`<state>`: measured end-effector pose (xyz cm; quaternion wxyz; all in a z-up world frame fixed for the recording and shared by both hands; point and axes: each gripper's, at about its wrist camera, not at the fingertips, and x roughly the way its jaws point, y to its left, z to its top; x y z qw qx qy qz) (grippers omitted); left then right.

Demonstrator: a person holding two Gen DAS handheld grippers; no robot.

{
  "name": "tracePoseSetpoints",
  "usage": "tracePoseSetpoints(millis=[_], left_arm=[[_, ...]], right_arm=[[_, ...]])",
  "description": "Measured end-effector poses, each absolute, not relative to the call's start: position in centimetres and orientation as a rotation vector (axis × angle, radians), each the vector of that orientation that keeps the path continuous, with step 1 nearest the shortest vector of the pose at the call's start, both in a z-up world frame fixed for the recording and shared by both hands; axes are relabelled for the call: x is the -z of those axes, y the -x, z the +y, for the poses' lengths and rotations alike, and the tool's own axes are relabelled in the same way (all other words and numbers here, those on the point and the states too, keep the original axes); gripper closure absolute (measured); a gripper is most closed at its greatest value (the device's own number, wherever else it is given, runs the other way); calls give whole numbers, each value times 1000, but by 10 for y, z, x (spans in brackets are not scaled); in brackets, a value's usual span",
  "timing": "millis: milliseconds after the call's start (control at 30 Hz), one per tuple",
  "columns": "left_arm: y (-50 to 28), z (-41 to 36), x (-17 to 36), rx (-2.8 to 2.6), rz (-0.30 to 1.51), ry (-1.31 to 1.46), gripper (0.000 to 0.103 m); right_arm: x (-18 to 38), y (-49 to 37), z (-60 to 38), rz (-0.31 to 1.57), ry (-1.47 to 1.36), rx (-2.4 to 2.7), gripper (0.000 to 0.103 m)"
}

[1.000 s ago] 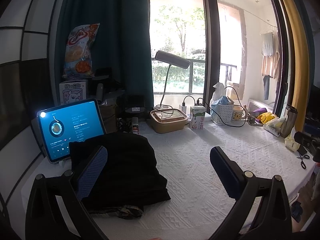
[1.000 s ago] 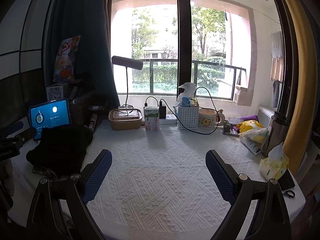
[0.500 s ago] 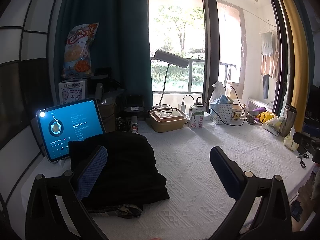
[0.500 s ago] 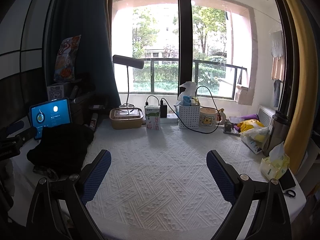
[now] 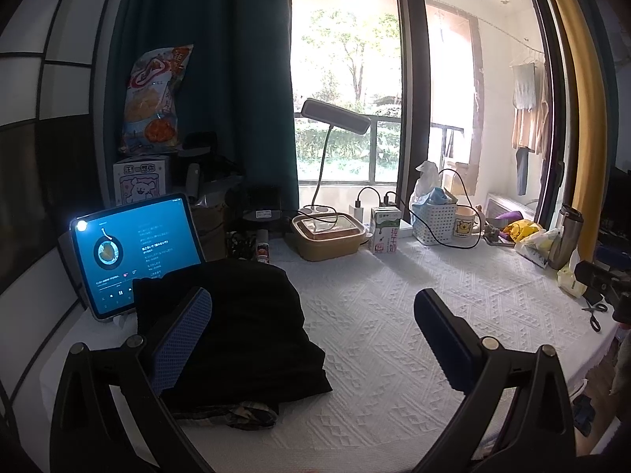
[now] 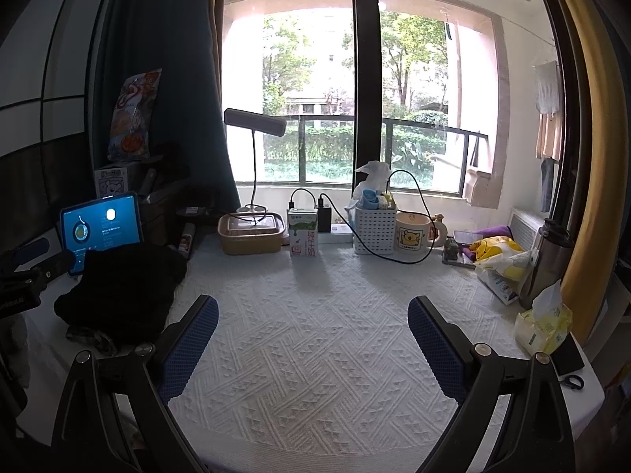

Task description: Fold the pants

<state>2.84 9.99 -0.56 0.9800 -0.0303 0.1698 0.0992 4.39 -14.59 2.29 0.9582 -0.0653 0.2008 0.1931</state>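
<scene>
Both tools gape empty; black pants lie folded beneath the left.

Left tool fills the lower part of its frame, its two blue-padded fingers spread wide apart, holding nothing. Right tool sits likewise at the bottom of its frame, fingers spread wide, nothing between them

We see the left gripper wide apart, empty, above the white tablecloth. Folded black pants lie under its left finger, the lit tablet just behind them.
</scene>
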Motion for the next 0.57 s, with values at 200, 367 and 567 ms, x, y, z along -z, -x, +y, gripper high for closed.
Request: tracePoseSetpoints(millis=[200,367,567], left_arm=[[-30,99,4,-194,340,57,2],[-30,98,4,-191,341,56,2],[-27,95,1,-166,322,54,2]], right_arm=[[-22,-44,-146,409,131,-391,5],[-21,-44,-146,406,128,-386,5],[-20,-44,-146,405,128,-387,5]])
